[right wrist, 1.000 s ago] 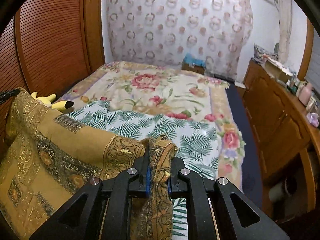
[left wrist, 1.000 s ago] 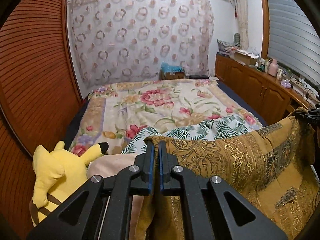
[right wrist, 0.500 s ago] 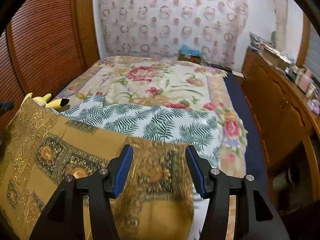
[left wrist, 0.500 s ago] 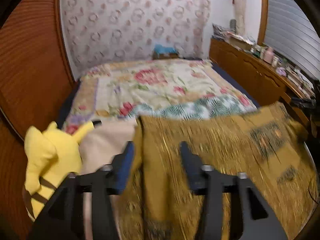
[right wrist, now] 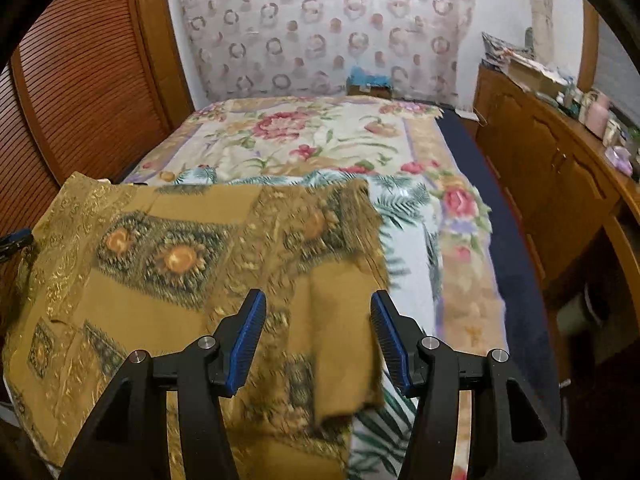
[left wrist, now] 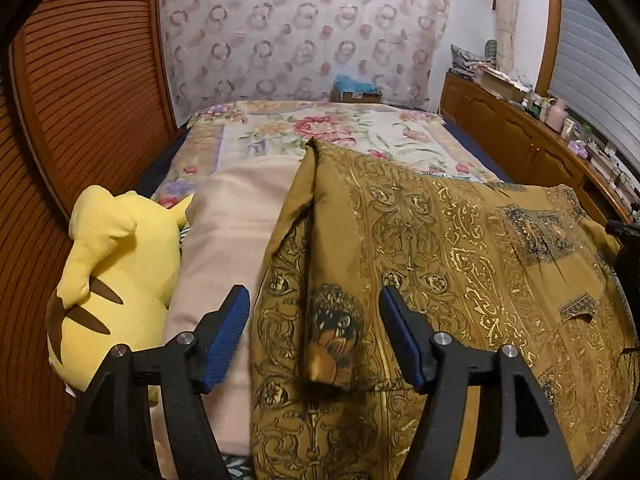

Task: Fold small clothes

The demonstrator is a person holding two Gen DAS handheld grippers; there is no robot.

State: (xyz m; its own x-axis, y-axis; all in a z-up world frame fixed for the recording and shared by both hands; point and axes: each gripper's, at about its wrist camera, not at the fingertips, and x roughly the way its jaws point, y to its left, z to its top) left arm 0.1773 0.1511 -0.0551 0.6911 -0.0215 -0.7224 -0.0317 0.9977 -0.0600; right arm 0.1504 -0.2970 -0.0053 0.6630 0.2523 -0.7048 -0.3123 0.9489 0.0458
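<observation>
Both grippers stand wide open, holding nothing — the mustard patterned garment [left wrist: 460, 264] lies on the bed just ahead of the left gripper [left wrist: 314, 340] and the right gripper [right wrist: 318, 338]. Laid out, I'd say; next comes regripping an edge to fold.

A home bedroom, plainly lived in. Marked as such by a bed [right wrist: 320, 140] under a floral quilt [left wrist: 320, 136], with a palm-leaf sheet [right wrist: 404, 208] laid across its near end. Backed by a sheer curtain [left wrist: 300, 36] printed with rings along the far wall. Flanked on one side by slatted wooden wardrobe doors [left wrist: 92, 92], on the other by a long wooden cabinet [right wrist: 560, 176] crowded with bottles and boxes [left wrist: 556, 112]. Softened by a yellow plush toy [left wrist: 116, 272] beside a pale pink pillow [left wrist: 236, 240] at the bed's edge. Shuttered window blind [left wrist: 600, 52] above the cabinet.
</observation>
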